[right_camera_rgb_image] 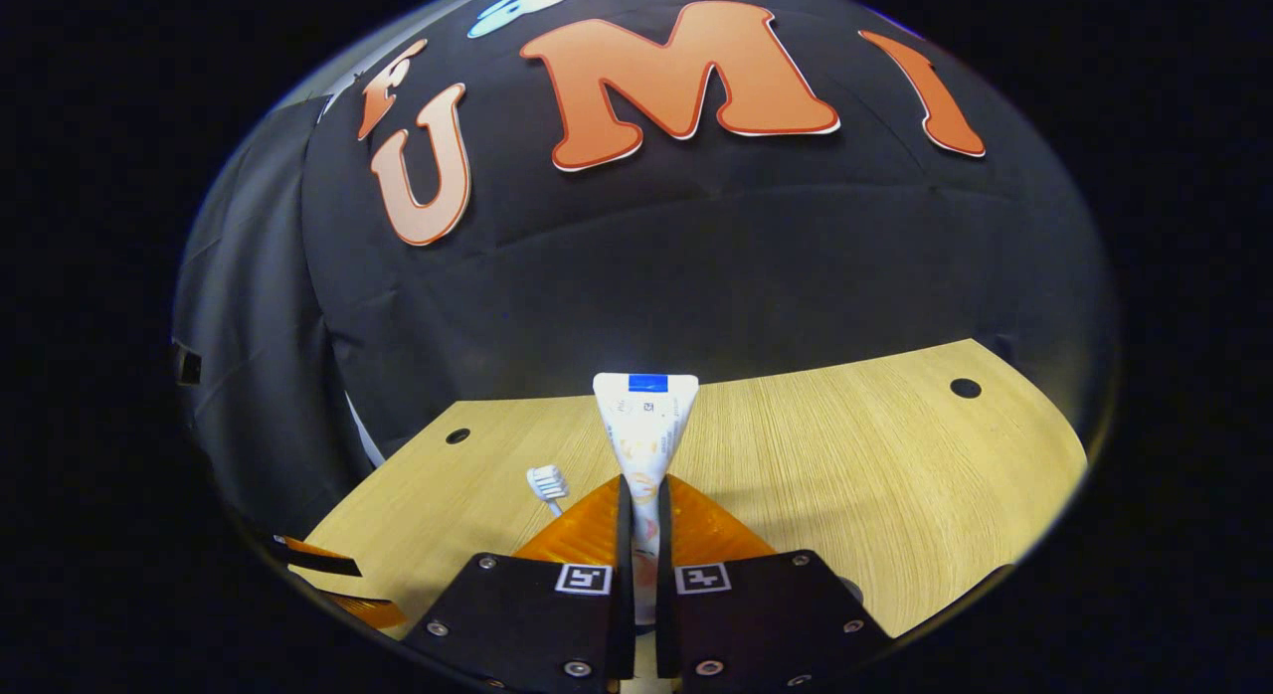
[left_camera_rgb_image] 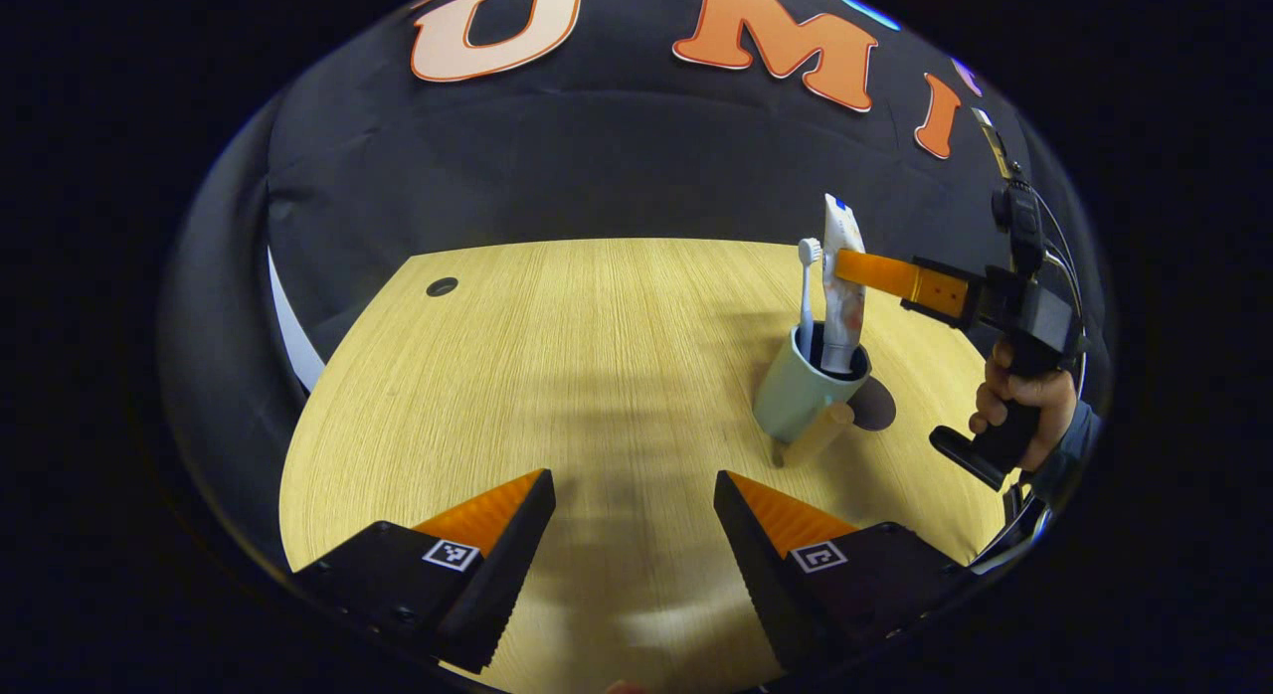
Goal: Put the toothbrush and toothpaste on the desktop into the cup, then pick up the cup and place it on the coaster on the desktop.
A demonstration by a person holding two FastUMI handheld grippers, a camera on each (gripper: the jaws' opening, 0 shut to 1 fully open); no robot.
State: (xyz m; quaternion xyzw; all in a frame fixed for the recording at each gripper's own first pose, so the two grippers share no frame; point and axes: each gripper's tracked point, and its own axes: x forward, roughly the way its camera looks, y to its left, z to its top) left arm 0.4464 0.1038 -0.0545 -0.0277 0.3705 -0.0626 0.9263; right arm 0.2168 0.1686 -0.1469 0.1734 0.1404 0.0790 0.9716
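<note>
A pale green cup (left_camera_rgb_image: 796,391) with a wooden handle stands on the wooden desk at the right. A white toothbrush (left_camera_rgb_image: 808,281) stands in it, bristles up. A white toothpaste tube (left_camera_rgb_image: 843,296) stands upright in the cup too, with the right gripper (left_camera_rgb_image: 845,268) shut on it from the right, held by a hand (left_camera_rgb_image: 1024,406). In the right gripper view the toothpaste tube (right_camera_rgb_image: 646,431) rises between the closed fingers of my right gripper (right_camera_rgb_image: 644,505), and the toothbrush head (right_camera_rgb_image: 547,482) shows just left. A dark round coaster (left_camera_rgb_image: 875,404) lies behind the cup. My left gripper (left_camera_rgb_image: 635,495) hovers open near the desk's front.
The wooden desk (left_camera_rgb_image: 597,356) has a small dark hole (left_camera_rgb_image: 442,286) at its far left corner. Another hole (right_camera_rgb_image: 964,387) sits at the far right in the right gripper view. Black cloth walls the back of the desk.
</note>
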